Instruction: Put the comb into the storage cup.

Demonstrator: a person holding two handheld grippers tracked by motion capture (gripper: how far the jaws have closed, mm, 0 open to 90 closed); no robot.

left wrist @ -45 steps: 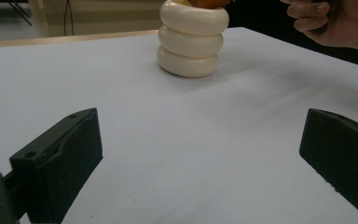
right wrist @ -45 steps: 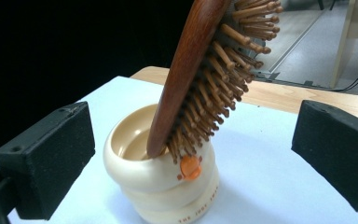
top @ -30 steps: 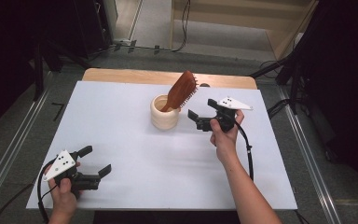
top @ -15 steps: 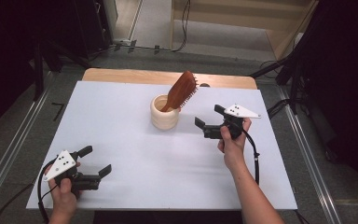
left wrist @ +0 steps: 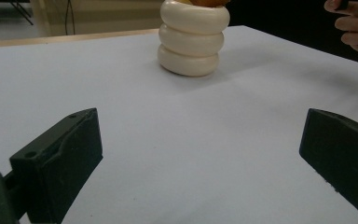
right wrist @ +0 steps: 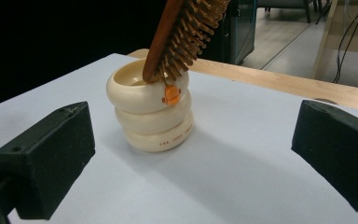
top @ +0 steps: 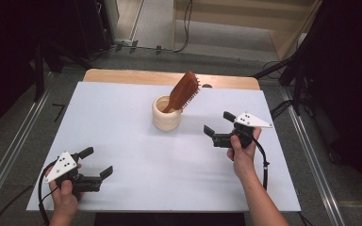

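Note:
A cream ribbed cup [top: 166, 114] [left wrist: 192, 38] [right wrist: 150, 110] stands near the middle of the white table [top: 122, 122]. A wooden hairbrush [top: 183, 92] [right wrist: 183, 35] leans in it, handle down, bristles facing right. My right gripper [top: 218, 126] [right wrist: 193, 158] hangs open to the right of the cup, jaws pointing left at it, nothing between them. My left gripper [top: 97, 162] [left wrist: 200, 158] rests open near the front left corner, also holding nothing, aimed toward the cup.
A bare wooden strip [top: 122, 76] runs along the table's far edge. Metal rails [top: 9, 150] flank the table on both sides. Cables [top: 265, 169] trail from each gripper. A person's hand [left wrist: 352, 28] shows at the far right of the left gripper view.
My right gripper has drawn back from the cup, moving right and toward the near side. The brush stays in the cup. The left gripper has not moved.

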